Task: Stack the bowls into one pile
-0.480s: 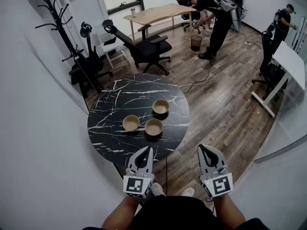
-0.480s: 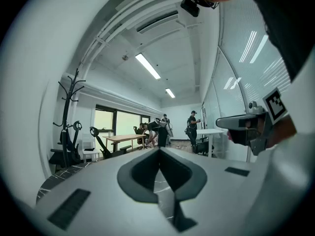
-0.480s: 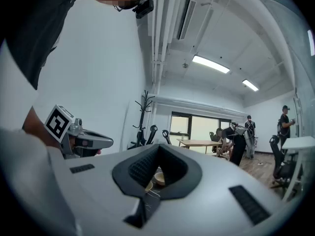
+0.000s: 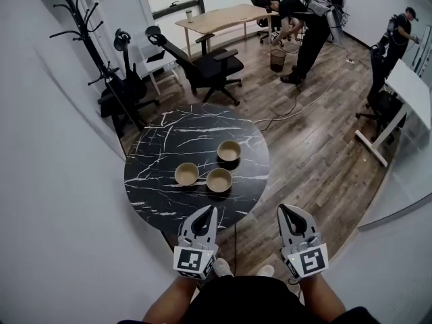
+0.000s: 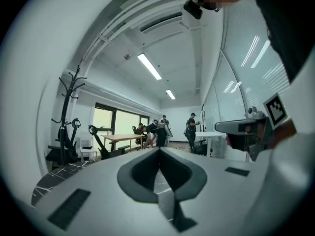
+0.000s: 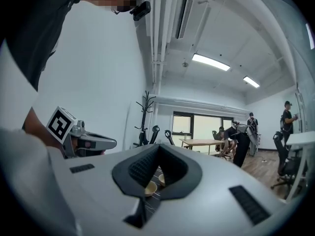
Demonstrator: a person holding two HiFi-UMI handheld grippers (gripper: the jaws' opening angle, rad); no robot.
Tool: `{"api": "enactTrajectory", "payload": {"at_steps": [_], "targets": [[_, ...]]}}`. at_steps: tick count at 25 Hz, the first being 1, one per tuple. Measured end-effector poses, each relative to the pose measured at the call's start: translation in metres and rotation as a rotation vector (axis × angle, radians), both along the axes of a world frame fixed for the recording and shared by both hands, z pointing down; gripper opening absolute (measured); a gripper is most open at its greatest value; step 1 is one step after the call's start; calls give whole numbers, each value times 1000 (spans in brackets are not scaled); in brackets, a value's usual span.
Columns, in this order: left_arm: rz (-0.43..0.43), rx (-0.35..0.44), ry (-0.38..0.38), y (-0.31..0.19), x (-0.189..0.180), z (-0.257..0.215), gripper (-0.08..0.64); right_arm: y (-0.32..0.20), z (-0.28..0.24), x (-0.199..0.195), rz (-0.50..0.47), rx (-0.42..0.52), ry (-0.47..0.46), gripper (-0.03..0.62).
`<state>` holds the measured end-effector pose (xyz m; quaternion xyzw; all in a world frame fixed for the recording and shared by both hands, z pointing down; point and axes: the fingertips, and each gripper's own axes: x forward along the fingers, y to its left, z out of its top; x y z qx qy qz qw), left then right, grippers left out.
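Three tan bowls sit apart on a round black marble table (image 4: 162, 201): one at the left (image 4: 186, 174), one beside it at the front (image 4: 219, 179), one farther back (image 4: 229, 151). My left gripper (image 4: 210, 210) and right gripper (image 4: 284, 210) hover level just short of the table's near edge, both shut and empty. Through the right gripper's jaw window I glimpse two bowls (image 6: 150, 189). The left gripper view shows only a strip of the marble table (image 5: 162, 178) between its jaws.
A coat rack (image 4: 84, 29) and black office chairs (image 4: 202, 63) stand beyond the table. A wooden desk (image 4: 223, 19) sits at the back, with people (image 4: 314, 25) working near it. White desks (image 4: 412, 86) line the right side. Wooden floor surrounds the table.
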<state>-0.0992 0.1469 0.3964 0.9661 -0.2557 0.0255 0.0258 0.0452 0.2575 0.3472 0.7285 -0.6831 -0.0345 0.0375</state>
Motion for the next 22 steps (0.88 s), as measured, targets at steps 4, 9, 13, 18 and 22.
{"api": "enactTrajectory", "payload": {"at_steps": [4,9,13,18,22], "targets": [[-6,2,-10,-12,-10,2,12,-16,-1,-11,-20,7,16,9],[12,-22,-20,-27,-26,7,12,-38,4,-24,-19,1,-27,9],[23,-30,-16,-42,-39,10,12,-55,10,-36,-34,6,-48,8],[-16,-40,-18,-61,-59,14,12,-76,10,-47,-38,-6,-30,8],[-35,-52,-38,-72,-58,25,12,-95,18,-39,-54,-11,-45,8]]}}
